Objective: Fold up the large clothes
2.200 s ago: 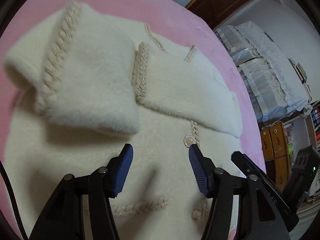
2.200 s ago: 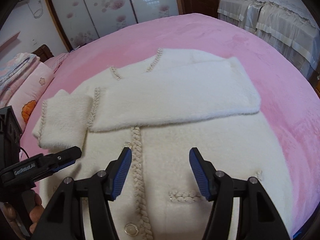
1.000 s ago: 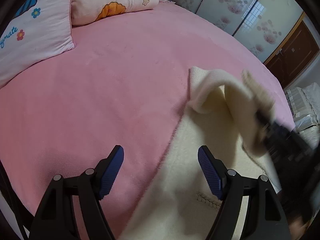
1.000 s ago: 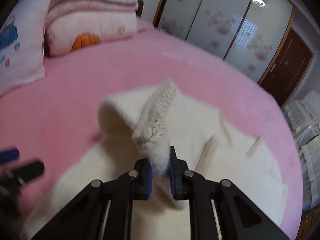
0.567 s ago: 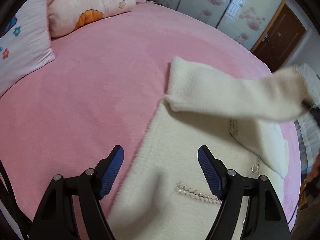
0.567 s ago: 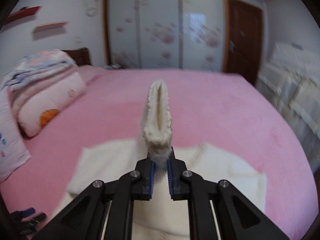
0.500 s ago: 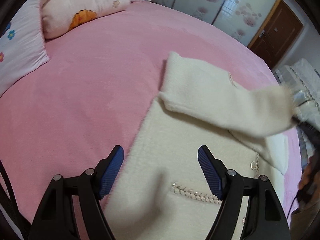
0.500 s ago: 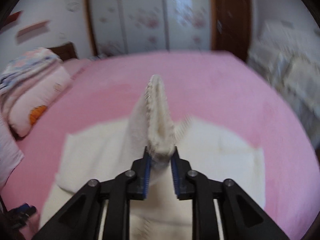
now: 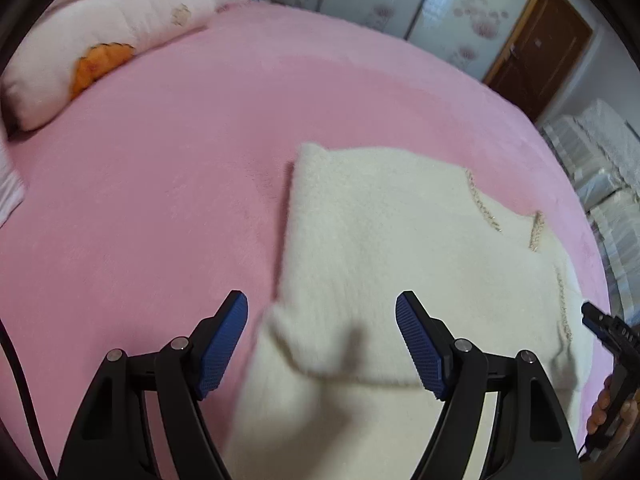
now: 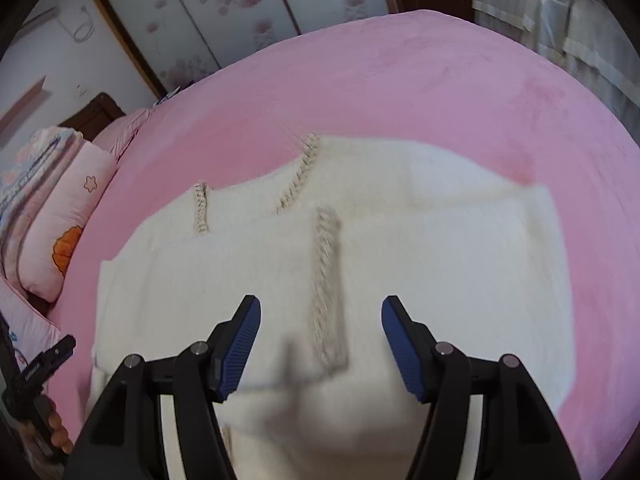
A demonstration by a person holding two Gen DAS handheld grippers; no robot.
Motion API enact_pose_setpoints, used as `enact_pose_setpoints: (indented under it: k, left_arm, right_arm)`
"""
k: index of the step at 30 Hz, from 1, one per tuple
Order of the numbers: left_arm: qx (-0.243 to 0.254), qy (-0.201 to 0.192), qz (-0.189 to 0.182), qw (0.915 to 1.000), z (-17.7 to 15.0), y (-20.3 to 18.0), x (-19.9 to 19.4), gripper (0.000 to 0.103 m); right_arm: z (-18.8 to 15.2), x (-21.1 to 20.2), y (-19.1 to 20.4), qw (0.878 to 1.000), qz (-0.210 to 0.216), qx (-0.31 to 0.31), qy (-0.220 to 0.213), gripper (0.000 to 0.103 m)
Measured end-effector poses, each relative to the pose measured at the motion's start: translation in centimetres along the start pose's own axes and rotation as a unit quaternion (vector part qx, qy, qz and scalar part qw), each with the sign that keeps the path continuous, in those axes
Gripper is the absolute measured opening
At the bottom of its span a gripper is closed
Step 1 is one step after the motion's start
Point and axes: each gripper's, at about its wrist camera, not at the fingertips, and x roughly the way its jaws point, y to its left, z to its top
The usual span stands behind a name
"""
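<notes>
The bed carries the cardigan, lying flat with sleeves folded across. It looks thick, soft and floppy; best pinched at a hem corner. Left tool and right tool both hover spread, empty.

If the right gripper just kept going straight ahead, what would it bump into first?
Most likely the cream sweater: the open right gripper points at its folded sleeve, right about the braided cuff. How far off that is, the blurred view does not show.
</notes>
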Motion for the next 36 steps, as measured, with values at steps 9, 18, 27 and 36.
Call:
enact_pose_setpoints:
  k: [9,18,27,36]
  left_arm:
    - [0.009,0.081,-0.013,0.9966,5.6,1.3,8.9,0.073]
    - [0.006,0.012,-0.012,0.9998,5.5,1.0,7.9,0.012]
    - [0.085,-0.015,0.107,0.9905,5.2,-2.1,5.1,0.053]
    - [0.091,-0.050,-0.046,0.9935,2.0,-9.2,-0.6,0.068]
  right_arm:
    - [2.0,6.9,0.5,0.999,-0.031,-0.018,0.027,0.058]
    - [2.2,4.3,3.1,0.993,-0.057,-0.065,-0.075,0.012]
    - [0.6,3.8,3.1,0.988,-0.132,-0.072,-0.035,0.046]
    - [-2.2,0.5,11.0,0.993,0.019,-0.096,-0.062,0.046]
